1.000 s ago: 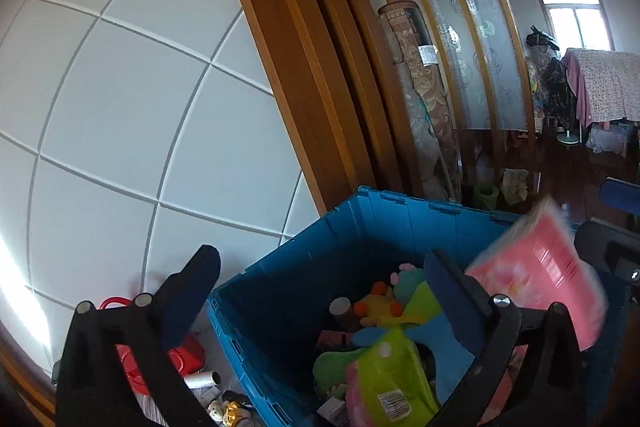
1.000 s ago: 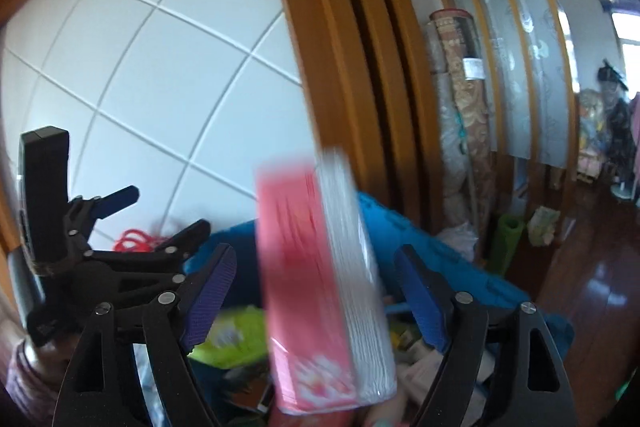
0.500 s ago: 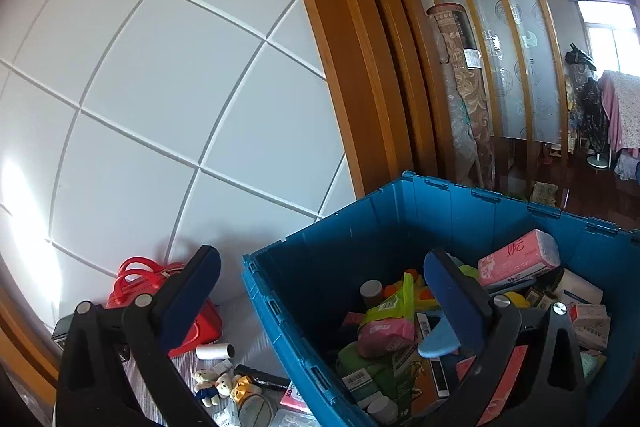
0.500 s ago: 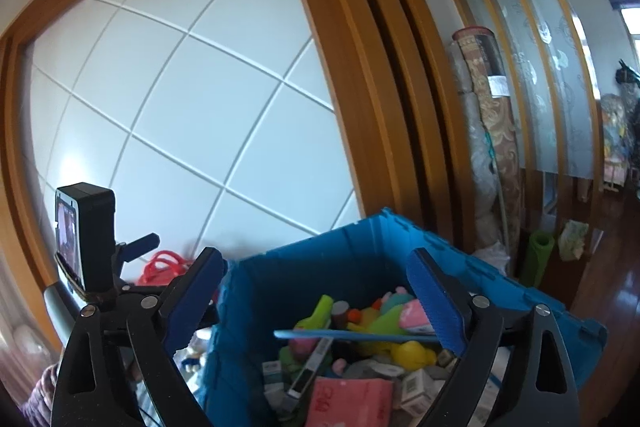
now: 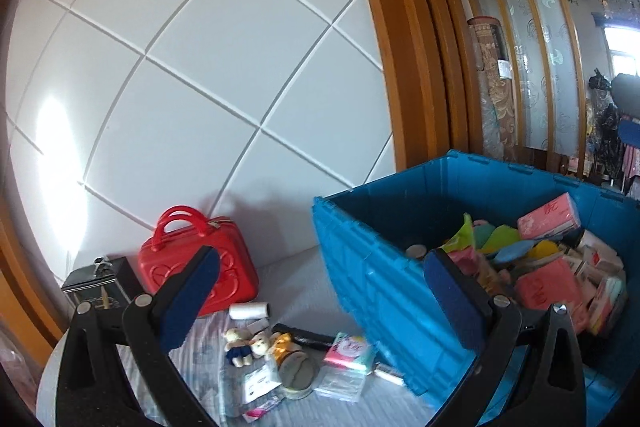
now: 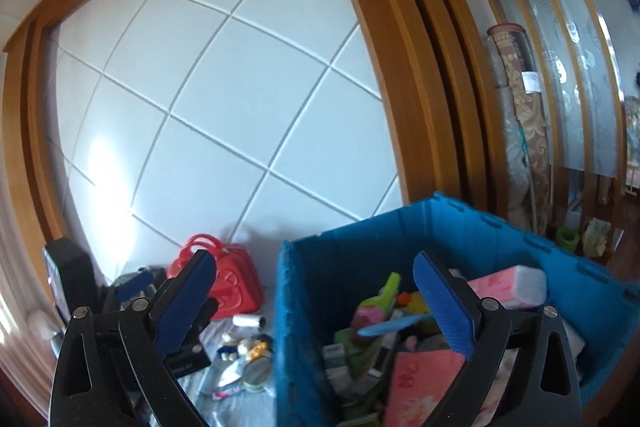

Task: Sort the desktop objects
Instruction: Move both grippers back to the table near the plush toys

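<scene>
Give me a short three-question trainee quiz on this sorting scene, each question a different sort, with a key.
1. True or false: the red case lies inside the blue crate.
2. Multiple choice: the right hand-held gripper is A) shut on a pink tissue pack, B) open with nothing between its pads, C) shut on a toy bear.
3. Fill in: the small white roll lies on the surface just in front of the ____ case.

Key: 1 false, it stands outside, left of the crate, against the white panelled wall. 2 B. 3 red.
</scene>
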The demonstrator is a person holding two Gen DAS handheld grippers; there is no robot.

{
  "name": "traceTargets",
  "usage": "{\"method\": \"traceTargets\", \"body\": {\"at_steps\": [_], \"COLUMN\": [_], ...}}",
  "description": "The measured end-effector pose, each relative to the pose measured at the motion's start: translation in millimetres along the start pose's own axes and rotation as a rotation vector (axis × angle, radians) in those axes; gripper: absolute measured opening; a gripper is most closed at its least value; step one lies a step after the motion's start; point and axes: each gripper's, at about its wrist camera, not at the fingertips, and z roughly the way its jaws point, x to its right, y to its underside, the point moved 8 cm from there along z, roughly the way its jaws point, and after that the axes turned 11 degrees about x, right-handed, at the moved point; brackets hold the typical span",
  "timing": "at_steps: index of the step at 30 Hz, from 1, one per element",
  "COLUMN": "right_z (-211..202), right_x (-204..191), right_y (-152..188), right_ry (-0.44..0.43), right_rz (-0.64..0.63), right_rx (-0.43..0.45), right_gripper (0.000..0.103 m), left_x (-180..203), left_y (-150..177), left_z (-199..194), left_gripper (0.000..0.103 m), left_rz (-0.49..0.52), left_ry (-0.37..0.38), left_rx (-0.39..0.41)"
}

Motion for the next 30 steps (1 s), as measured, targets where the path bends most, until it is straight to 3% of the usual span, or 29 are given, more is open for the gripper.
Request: {"method": "traceTargets", "body": {"at_steps": [6, 8, 9, 12, 15, 18, 22, 28, 30], "right_z": [13, 7, 2, -11, -17, 7, 55, 127, 154], "right_x": [-71, -84, -87, -101, -118, -135, -145, -166, -170], "right_y": [23, 18, 15, 19, 32, 71, 149, 246, 281], "right_ry": [0.036, 0.101, 0.106, 0.015, 0.026, -0.009, -0.032, -0.165, -0.193], "right_rz": [-0.171, -0.24, -0.215, -0.058, -0.031, -0.028, -0.04, -0.13, -0.148], "right_rx": [-0.092, -0.077, -0.075, -0.115, -0.109, -0.178, -0.314, -0.495, -0.579], "right_gripper": [0.1, 0.1, 0.1, 0.1, 0.103, 0.103, 0.101, 0.093, 0.086], "left_x": [-110, -144, -158, -190, -204, -206, -202, -208, -213], "left_y": [50, 60, 64, 77, 89, 102, 128, 179, 194], "left_z": [-2, -6, -8, -8, -3, 7, 20, 55, 67], "left_gripper": [0.103, 0.103, 0.103, 0.103, 0.103, 0.103, 0.103, 0.103, 0.103], "left_rz": [0.021, 0.007, -0.003, -0.038, -0.054, -0.061, -0.048, -0.065, -0.073], "left_ry": [-0.105, -0.135, -0.144, -0.156, -0.137, -0.111, -0.084, -0.096, -0.115], "left_rx": [-0.095, -0.102, -0.102, -0.12, -0.131, -0.155, -0.183, -0.292, -0.329]}}
